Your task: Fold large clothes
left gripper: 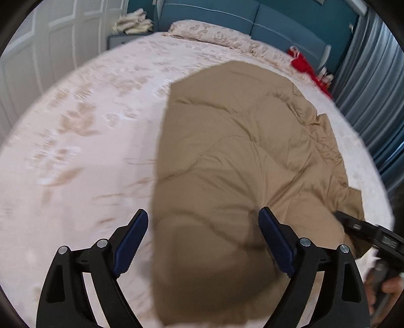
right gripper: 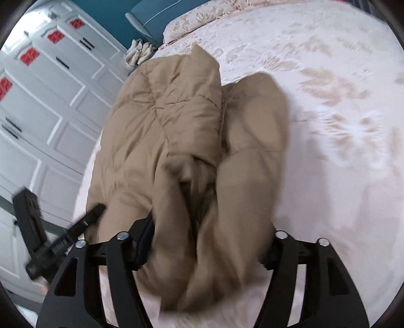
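A tan quilted coat [left gripper: 240, 151] lies on the bed, with one padded part folded over the rest [right gripper: 176, 113]. My left gripper [left gripper: 203, 222] stands open over the coat's near left edge; its blue pads are apart from the cloth. In the right wrist view, my right gripper [right gripper: 209, 227] has wide jaws with bunched tan cloth between them. That cloth hides its fingertips, and I see no pinch on it. Each view catches the other gripper at its edge: the right one [left gripper: 366, 232] and the left one [right gripper: 63, 237].
The bed [left gripper: 88, 138] has a pale floral cover and a pillow [left gripper: 214, 32] against a blue headboard [left gripper: 252, 20]. A red item [left gripper: 308, 68] lies at the far right corner. Blue curtains [left gripper: 373, 88] hang at the right. White wardrobe doors [right gripper: 50, 113] line the bed's other side.
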